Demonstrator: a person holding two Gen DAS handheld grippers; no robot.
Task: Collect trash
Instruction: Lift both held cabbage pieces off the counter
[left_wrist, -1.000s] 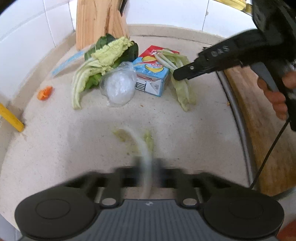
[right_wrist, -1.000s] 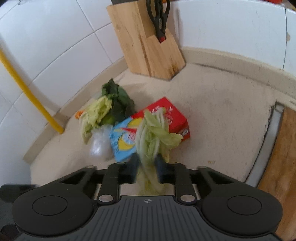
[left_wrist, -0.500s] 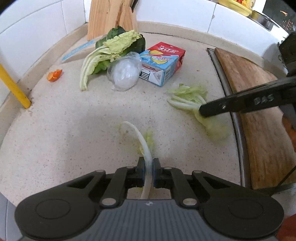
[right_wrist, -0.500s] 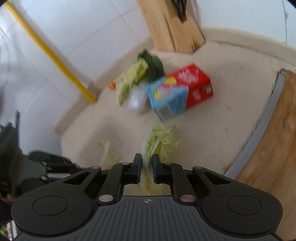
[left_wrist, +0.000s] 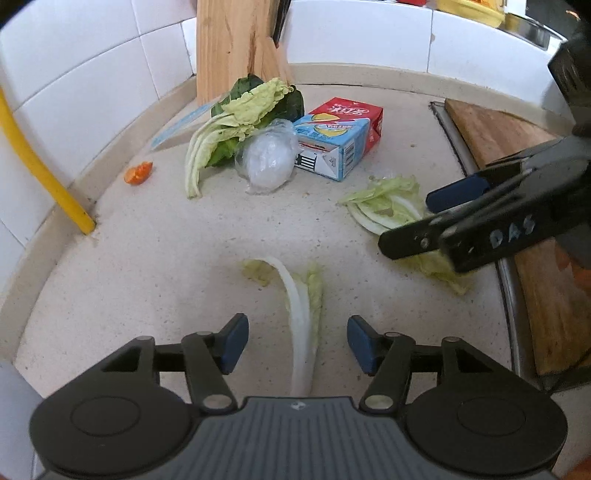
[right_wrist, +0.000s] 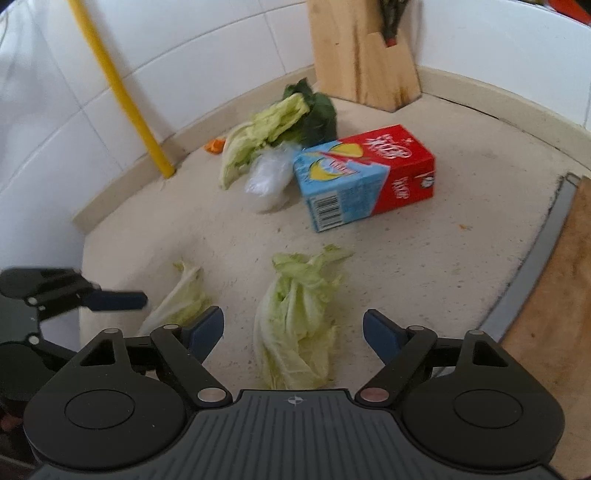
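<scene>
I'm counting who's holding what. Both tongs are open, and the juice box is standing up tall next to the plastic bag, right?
Not quite. The juice box is lying on its side, not standing, as the right wrist view shows. The rest holds: it is next to the plastic bag, and the left tongs and right tongs are both open.

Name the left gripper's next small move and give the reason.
Probably close the left gripper on the pale white-ribbed cabbage stalk: its fingers stand open on either side of the stalk, which lies flat on the speckled beige counter.
</scene>
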